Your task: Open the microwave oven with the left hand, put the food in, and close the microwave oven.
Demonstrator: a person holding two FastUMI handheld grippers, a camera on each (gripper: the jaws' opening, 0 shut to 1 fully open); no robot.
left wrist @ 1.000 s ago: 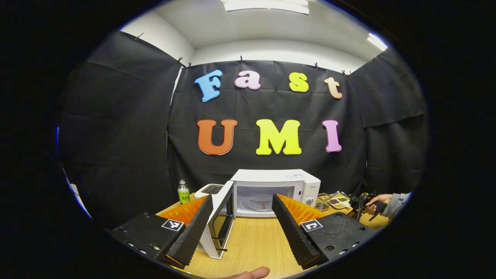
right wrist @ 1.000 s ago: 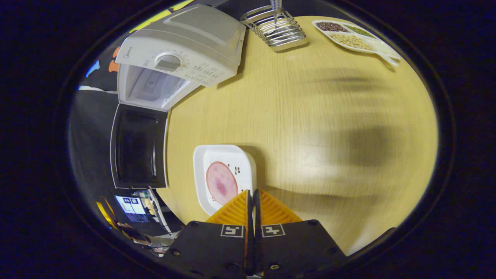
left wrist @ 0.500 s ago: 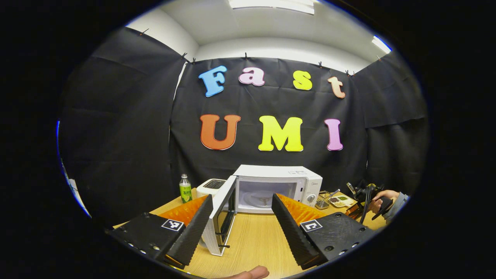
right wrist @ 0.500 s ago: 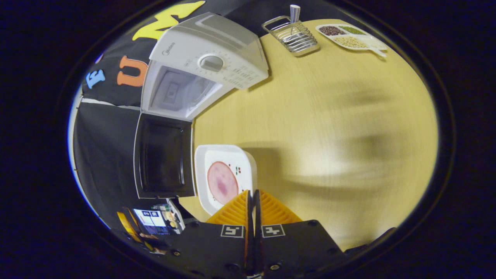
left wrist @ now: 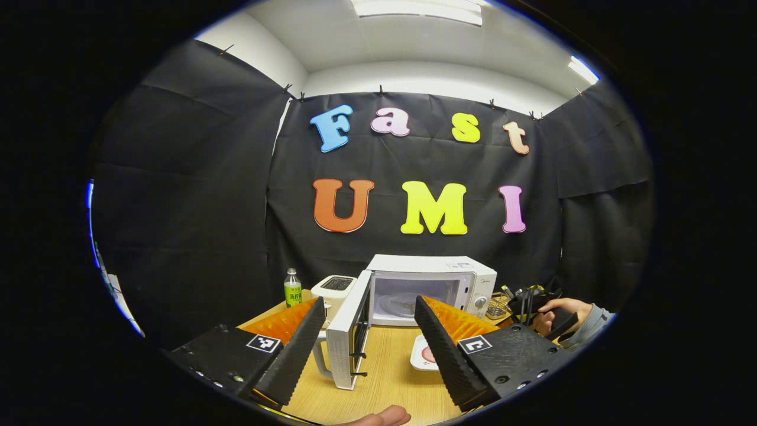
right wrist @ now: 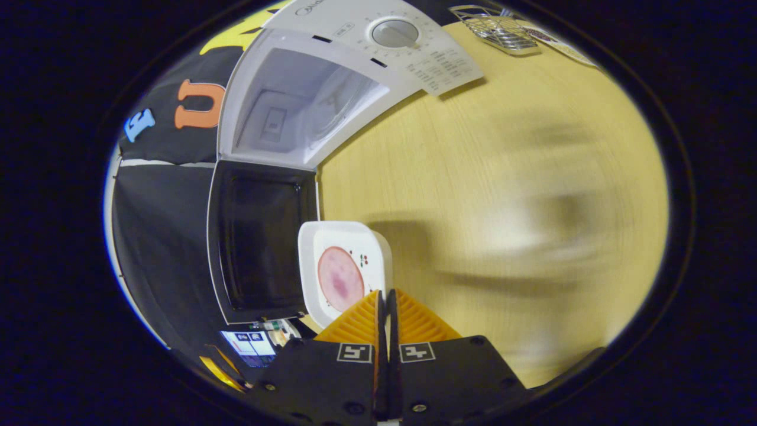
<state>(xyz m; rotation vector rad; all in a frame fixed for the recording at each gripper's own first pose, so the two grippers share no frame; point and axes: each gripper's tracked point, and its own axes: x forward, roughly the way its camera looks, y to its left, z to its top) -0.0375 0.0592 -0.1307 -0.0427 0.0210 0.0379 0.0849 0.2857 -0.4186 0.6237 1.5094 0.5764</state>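
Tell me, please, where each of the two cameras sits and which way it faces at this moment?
Left gripper view: rides on the left tongs, held level and open, facing the microwave with its door swung open; a fingertip shows at the bottom edge, and a hand at the right.
Right gripper view: rides on the right tongs, rolled sideways, shut on the white plate of food, looking over the wooden table toward the oven cavity.
Shared: microwave, open door, plate, table, wire rack.
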